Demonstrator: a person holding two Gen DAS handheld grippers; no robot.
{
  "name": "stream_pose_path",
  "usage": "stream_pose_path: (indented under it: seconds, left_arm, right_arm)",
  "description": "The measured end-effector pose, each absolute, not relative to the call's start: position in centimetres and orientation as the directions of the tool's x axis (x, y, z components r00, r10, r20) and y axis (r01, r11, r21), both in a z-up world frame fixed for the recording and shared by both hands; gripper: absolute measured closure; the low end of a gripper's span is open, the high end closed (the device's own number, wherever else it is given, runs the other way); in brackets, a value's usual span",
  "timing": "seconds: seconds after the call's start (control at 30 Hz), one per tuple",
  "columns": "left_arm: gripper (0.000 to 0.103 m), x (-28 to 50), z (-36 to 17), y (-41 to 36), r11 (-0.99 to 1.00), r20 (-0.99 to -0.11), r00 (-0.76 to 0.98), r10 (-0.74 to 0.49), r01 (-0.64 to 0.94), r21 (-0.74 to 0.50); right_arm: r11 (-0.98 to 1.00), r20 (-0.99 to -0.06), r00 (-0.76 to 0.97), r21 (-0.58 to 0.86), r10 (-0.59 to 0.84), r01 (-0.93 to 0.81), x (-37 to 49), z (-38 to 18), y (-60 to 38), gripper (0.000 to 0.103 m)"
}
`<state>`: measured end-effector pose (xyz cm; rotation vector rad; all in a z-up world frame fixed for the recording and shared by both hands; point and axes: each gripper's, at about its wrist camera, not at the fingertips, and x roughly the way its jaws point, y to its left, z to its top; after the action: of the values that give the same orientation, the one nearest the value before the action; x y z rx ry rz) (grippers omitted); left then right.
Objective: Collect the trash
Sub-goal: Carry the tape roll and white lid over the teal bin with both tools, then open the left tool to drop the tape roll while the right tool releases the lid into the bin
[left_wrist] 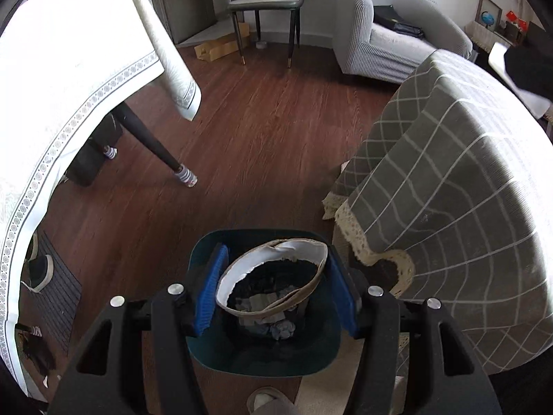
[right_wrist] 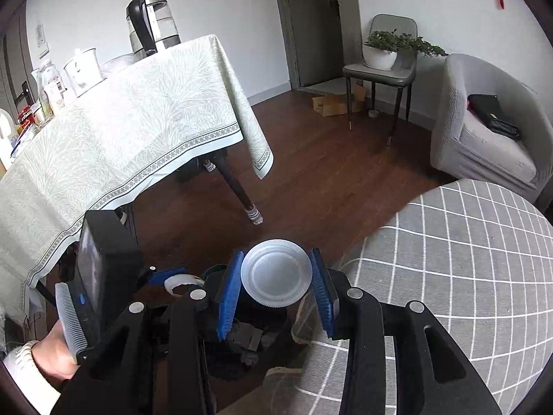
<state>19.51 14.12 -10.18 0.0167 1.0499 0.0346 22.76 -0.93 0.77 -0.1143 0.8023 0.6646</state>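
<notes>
In the left wrist view my left gripper [left_wrist: 276,290] is shut on a squashed brown paper cup [left_wrist: 273,276] with a white inside. It hangs right above the dark green trash bin [left_wrist: 262,356], which holds crumpled paper and dark scraps. In the right wrist view my right gripper [right_wrist: 276,287] is shut on a white plastic cup [right_wrist: 276,278], bottom towards the camera, above the same bin [right_wrist: 242,346]. The left gripper [right_wrist: 172,276] shows low at the left of that view with the paper cup's white rim [right_wrist: 179,282].
A table with a pale green cloth [right_wrist: 121,121] stands to the left; its dark leg [left_wrist: 155,145] reaches the wooden floor. A low table with a grey checked cloth [left_wrist: 449,190] is at the right. A grey armchair [right_wrist: 484,131] and a chair with a plant [right_wrist: 380,58] stand further off.
</notes>
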Motion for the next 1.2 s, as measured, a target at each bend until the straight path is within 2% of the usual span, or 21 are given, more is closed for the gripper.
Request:
stream_pose_path:
  seconds: [0.37, 0.67, 0.83, 1.2]
  left_arm:
    - [0.043, 18.6, -16.2, 18.0, 0.998, -0.947, 0.318, 0.046, -0.056, 0.03]
    - [0.042, 17.8, -19.1, 19.3, 0.999, -0.969, 0.245, 0.026, -0.03, 0.019]
    - [0.035, 17.6, -18.8, 19.8, 0.999, -0.964, 0.267, -0.001, -0.031, -0.009]
    - [0.039, 16.5, -14.6, 21.8, 0.996, -0.911, 0.411, 0.016, -0.09, -0.023]
  right_arm:
    - [0.755, -0.718, 0.435, 0.19, 0.543, -0.628, 23.4, -1.3, 5.1, 0.063]
    - [0.757, -0.755, 0.391, 0.207, 0.527, -0.62, 24.0, -4.1, 7.4, 0.063]
    - [0.768, -0.778, 0.365, 0.224, 0.512, -0.6, 24.7, -5.9, 8.0, 0.063]
    - [0.775, -0.816, 0.327, 0.214, 0.477, -0.595, 24.9, -8.4, 10.1, 0.063]
